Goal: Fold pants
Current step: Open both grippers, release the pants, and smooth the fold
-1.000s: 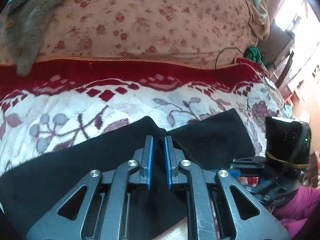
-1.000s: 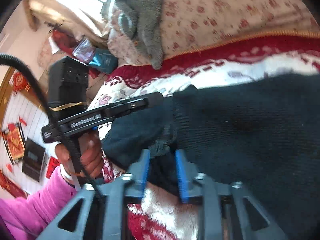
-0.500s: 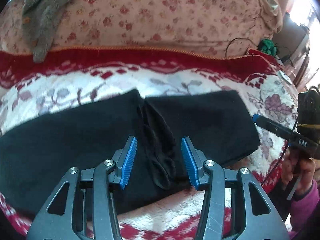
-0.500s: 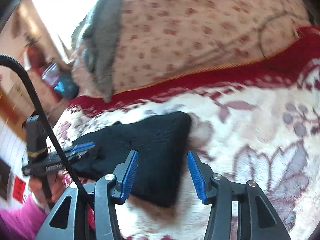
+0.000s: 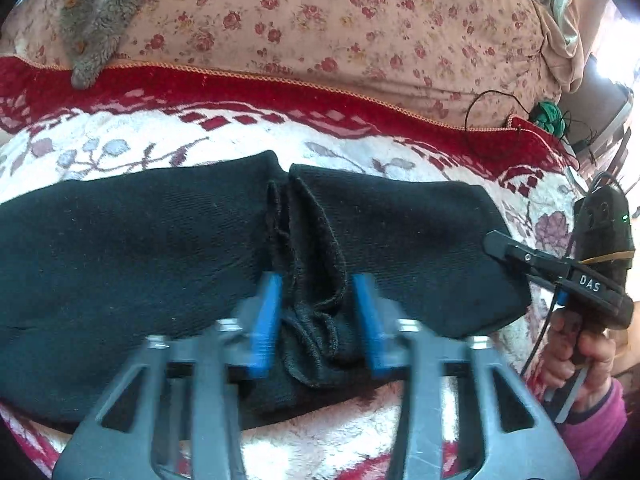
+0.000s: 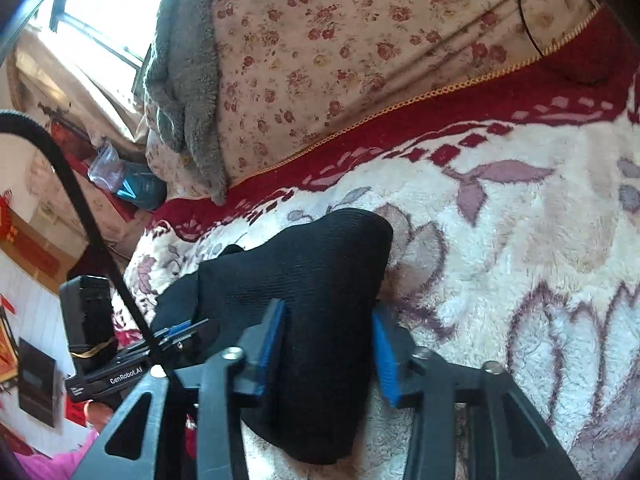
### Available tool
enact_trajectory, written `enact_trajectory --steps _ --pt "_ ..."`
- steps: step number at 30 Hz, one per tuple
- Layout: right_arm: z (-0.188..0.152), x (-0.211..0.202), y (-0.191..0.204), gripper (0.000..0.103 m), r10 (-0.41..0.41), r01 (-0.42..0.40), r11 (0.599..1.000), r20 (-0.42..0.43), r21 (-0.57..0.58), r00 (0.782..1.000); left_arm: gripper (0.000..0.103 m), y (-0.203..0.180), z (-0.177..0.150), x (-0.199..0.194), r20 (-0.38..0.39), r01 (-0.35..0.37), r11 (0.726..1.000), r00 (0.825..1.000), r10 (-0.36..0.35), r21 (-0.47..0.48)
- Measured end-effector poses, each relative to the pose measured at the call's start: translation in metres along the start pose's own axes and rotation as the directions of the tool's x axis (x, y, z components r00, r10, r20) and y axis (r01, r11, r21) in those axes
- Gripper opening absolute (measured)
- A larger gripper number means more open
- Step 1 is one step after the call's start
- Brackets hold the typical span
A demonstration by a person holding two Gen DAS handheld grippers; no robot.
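left gripper [image 5: 316, 320] spread wide, blue pads [image 5: 266, 320] either side of a bunched ridge in the black pants [image 5: 140, 248], not pinching. right gripper [image 6: 328, 352] also spread, pads [image 6: 270, 344] straddling the pants end [image 6: 320, 280], cloth between them but not clamped. pants lie flat across the white floral blanket [image 5: 340, 452], folded ends meeting at the middle ridge. beyond: red blanket border [image 5: 240, 92], then flowered quilt [image 5: 320, 20] with a grey fuzzy cloth [image 5: 100, 4] draped on it. green cord bundle [image 5: 550, 114] far right.
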State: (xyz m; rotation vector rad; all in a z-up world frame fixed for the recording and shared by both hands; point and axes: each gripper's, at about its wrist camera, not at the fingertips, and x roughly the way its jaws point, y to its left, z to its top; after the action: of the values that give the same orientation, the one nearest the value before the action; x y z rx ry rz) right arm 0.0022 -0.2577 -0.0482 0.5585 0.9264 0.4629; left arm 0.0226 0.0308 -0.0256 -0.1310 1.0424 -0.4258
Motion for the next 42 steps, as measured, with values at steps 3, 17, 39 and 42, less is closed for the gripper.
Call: enact_trajectory --steps 3,17,39,42 --pt "0.001 -0.010 0.019 0.030 -0.027 0.029 0.997 0.024 -0.078 0.999 0.015 0.005 0.002 -0.008 -0.002 0.019 1.000 1.000 -0.019 -0.014" --pt "-0.008 -0.002 0.009 0.053 -0.185 0.186 0.982 0.039 -0.019 0.982 0.010 0.001 -0.009 -0.011 0.049 -0.129 0.992 0.991 0.128 0.015" --pt "-0.015 -0.043 0.025 0.053 -0.189 0.190 0.981 0.062 -0.026 0.980 0.033 0.007 -0.011 -0.033 0.041 -0.063 0.996 0.997 0.066 -0.069" --pt "-0.014 -0.041 0.040 0.053 -0.158 0.163 0.983 0.066 -0.080 0.985 0.033 0.009 -0.013 -0.037 0.049 -0.064 0.995 0.996 0.067 -0.074"
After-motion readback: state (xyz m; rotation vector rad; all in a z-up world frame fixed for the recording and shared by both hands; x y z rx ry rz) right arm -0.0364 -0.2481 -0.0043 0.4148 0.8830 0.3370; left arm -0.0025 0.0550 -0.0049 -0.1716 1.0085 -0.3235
